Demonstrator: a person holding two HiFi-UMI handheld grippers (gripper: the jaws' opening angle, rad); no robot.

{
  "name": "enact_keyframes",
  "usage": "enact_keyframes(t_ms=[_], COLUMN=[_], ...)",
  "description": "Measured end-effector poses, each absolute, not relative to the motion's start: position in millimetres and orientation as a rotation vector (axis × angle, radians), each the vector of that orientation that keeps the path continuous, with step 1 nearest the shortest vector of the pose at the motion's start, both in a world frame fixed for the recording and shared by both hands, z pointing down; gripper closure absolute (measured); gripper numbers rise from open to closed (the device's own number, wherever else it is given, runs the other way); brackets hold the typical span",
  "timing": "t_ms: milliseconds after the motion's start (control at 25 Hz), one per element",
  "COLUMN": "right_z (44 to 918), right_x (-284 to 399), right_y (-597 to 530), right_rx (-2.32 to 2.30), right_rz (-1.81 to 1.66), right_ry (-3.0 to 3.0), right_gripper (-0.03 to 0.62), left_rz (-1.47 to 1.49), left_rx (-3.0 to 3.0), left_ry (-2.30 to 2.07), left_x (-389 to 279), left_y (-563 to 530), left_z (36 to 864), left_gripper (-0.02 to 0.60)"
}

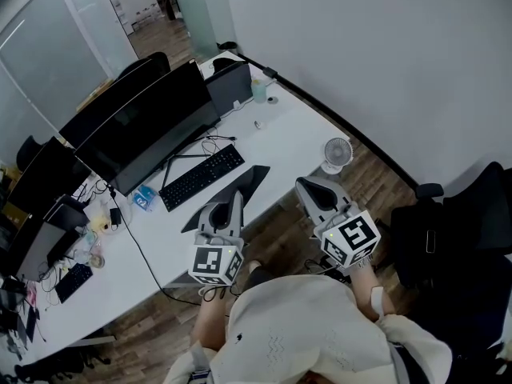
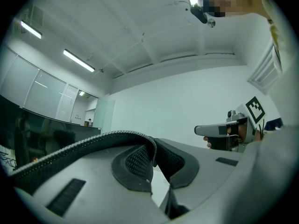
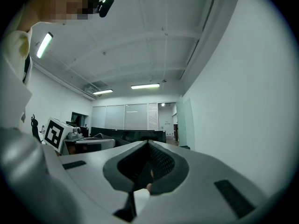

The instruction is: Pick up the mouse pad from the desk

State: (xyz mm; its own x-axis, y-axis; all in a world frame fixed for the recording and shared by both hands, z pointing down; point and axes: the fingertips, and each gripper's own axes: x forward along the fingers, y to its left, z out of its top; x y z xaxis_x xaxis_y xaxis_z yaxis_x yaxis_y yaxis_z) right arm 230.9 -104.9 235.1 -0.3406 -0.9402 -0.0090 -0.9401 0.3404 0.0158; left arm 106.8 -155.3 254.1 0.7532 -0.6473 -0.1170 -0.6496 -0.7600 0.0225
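Finding: the pick-up looks largely done. The left tool (image 1: pixel 226 214) is clamped on the mouse pad (image 1: pixel 252 178). In the left gripper view its jaws pinch the stitched edge of the pad (image 2: pixel 70 148), which runs from the jaw tips (image 2: pixel 153 160) towards the lower left of that frame.

In the head view the pad sits at frame centre, over the front edge of the white worktop (image 1: pixel 288 130) and just beside the keyboard (image 1: pixel 202 176). It appears to be raised rather than lying flat, though clearance cannot be confirmed. What is left, by my judgement, is to carry it fully clear.

The pad's long axis runs from lower left to upper right, roughly parallel to the keyboard.

The right tool (image 1: pixel 316 194) is right of centre. Its jaws (image 3: pixel 148 164) are together and hold nothing.
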Motion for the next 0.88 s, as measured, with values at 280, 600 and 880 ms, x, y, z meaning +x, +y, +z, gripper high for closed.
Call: enact_keyframes(t_ms=[280,600,880], right_z=[236.4,238.6,238.9], right_x=[229.2,229.3,229.1], right_y=[-100.1,-97.1,-93.3], right_rx=[1.821,1.816,1.804], right_rz=[-0.029,-0.044,-0.049], right_ry=[-2.556,-2.529,-2.539], right_gripper=[0.593,0.593,0.593], left_rz=[0.204,0.173,0.172], left_rx=[-2.929,-2.909,-2.924], left_ry=[1.073,1.061,1.06], left_x=[103.5,101.8,102.4], left_y=[-149.3,-143.6,-141.3], left_z=[252.4,254.9,255.8], left_gripper=[0.558,0.558,0.558])
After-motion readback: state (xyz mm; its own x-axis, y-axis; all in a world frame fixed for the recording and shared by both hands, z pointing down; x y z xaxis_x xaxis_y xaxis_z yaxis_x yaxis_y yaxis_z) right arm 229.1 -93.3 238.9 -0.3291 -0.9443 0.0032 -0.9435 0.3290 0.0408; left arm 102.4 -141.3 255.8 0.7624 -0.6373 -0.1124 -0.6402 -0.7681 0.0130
